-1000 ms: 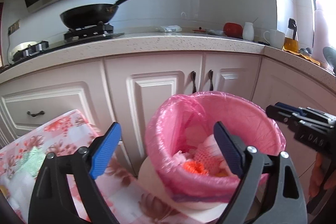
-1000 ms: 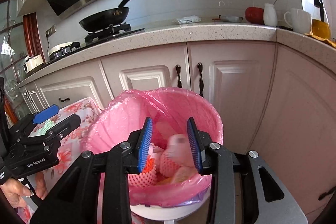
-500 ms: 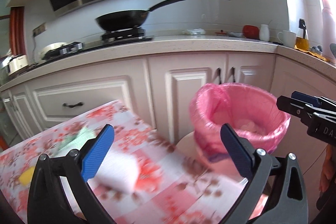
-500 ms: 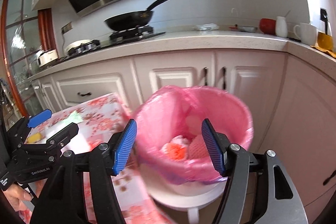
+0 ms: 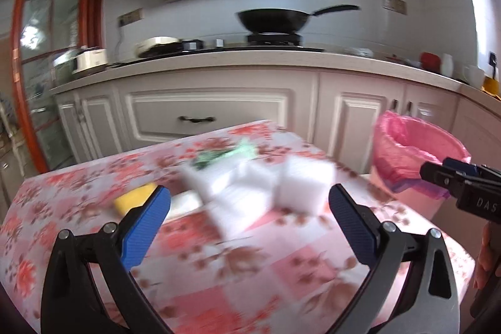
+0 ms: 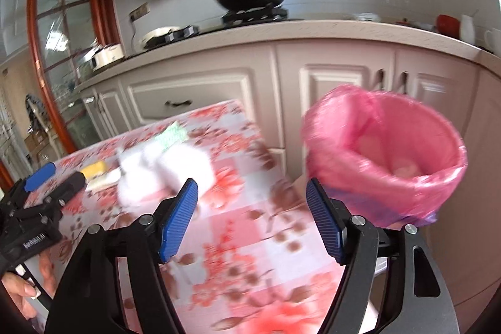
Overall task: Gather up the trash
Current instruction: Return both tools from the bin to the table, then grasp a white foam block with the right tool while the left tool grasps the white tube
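Note:
White foam pieces (image 5: 256, 187) lie blurred on a floral tablecloth (image 5: 244, 271), with a yellow block (image 5: 134, 197) to their left and a green scrap (image 5: 238, 152) behind. My left gripper (image 5: 249, 223) is open and empty, just in front of the foam. The same foam shows in the right wrist view (image 6: 166, 169). My right gripper (image 6: 252, 221) is open and empty above the table's right edge, beside the pink-lined trash bin (image 6: 385, 158). The bin also shows in the left wrist view (image 5: 413, 158), behind the right gripper (image 5: 460, 180).
White kitchen cabinets (image 5: 219, 115) and a counter with a black pan (image 5: 272, 19) on the stove stand behind the table. A red jar and white cups (image 6: 463, 27) sit on the counter at the right. A wood-framed glass door (image 5: 34, 58) is at the left.
Both grippers have swung left, away from the bin and over the table. The right gripper has opened wide after dropping trash into the bin. The foam pieces have come into view.

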Motion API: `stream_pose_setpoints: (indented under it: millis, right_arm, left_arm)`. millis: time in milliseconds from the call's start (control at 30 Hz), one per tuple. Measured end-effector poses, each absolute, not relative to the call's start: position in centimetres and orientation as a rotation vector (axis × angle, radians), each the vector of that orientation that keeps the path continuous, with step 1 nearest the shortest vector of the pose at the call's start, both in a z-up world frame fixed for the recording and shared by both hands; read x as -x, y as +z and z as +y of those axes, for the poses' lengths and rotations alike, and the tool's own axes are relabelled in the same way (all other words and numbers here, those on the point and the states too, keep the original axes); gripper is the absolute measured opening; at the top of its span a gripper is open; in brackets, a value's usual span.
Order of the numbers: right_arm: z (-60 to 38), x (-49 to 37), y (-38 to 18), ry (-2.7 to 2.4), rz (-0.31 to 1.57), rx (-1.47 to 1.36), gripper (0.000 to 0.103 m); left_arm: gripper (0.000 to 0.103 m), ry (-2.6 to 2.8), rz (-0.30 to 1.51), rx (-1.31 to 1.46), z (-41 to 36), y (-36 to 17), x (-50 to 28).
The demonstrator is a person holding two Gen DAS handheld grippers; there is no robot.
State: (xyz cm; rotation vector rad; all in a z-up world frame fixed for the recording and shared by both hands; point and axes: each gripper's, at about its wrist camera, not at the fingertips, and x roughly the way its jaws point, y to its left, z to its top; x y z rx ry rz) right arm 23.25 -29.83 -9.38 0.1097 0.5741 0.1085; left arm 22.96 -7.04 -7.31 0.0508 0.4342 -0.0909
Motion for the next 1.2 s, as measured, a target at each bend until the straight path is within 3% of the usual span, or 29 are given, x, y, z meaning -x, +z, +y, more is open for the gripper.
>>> stream_pose_setpoints:
  millis: [233,500,800,1200]
  right_arm:
    - [-25.5,-24.1,-10.8,0.152,0.636,-0.045,0.070]
    - [-21.9,-27.5,-12.5,0.185,0.694,0.050,0.078]
    - [-20.0,-33.6,-15.1,0.201,0.781,0.137,0.084]
    - [-19.0,-38.5,-16.6,0.288,0.849,0.219,0.083]
  left_arm:
    - [0.098,0.019,0.455,-0.020,-1.1,-8.1,-21.0]
    - [0.098,0.061,0.539,0.009,3.0,-9.5,-20.9]
    - [0.098,0.119,0.557,0.020,5.1,-10.5,-21.4]
    - [0.098,0.126,0.609,-0.025,4.8,-12.1,-23.1]
